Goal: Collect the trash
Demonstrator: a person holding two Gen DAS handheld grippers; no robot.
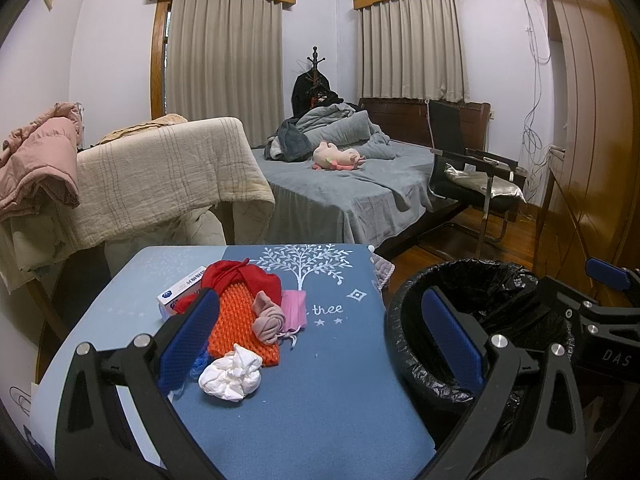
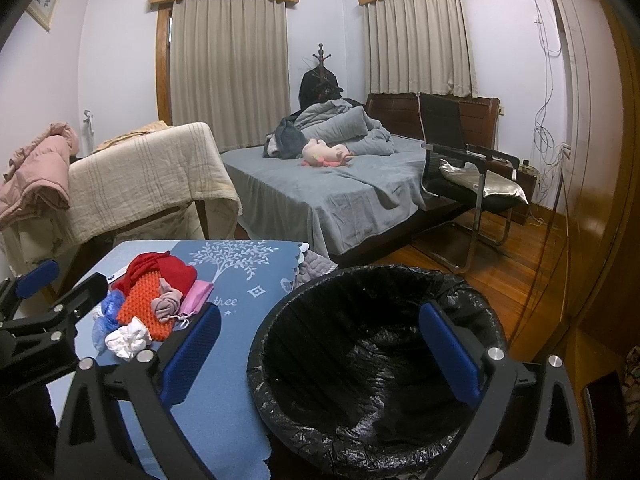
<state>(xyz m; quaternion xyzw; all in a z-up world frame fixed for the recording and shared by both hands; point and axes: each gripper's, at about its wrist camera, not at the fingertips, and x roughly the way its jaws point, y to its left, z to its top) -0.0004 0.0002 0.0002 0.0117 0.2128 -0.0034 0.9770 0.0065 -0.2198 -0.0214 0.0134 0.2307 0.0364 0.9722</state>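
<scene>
A crumpled white tissue [image 1: 230, 374] lies on the blue table [image 1: 320, 380] in front of a pile: an orange knit cloth [image 1: 236, 320], a red cloth [image 1: 240, 278], a rolled pink sock [image 1: 270, 318] and a pink mask [image 1: 295, 306]. A crumpled blue bag [image 2: 107, 314] lies left of the tissue [image 2: 126, 339]. A bin with a black liner [image 2: 372, 364] stands right of the table. My left gripper [image 1: 320, 332] is open and empty above the table. My right gripper [image 2: 320, 346] is open and empty over the bin's near rim.
A white box [image 1: 180, 292] lies behind the pile. Beyond the table are a cloth-draped chair [image 1: 160, 172], a grey bed [image 1: 340, 188] with a plush toy [image 1: 338, 156], and a black chair [image 1: 468, 176]. A wooden wardrobe [image 1: 580, 160] lines the right wall.
</scene>
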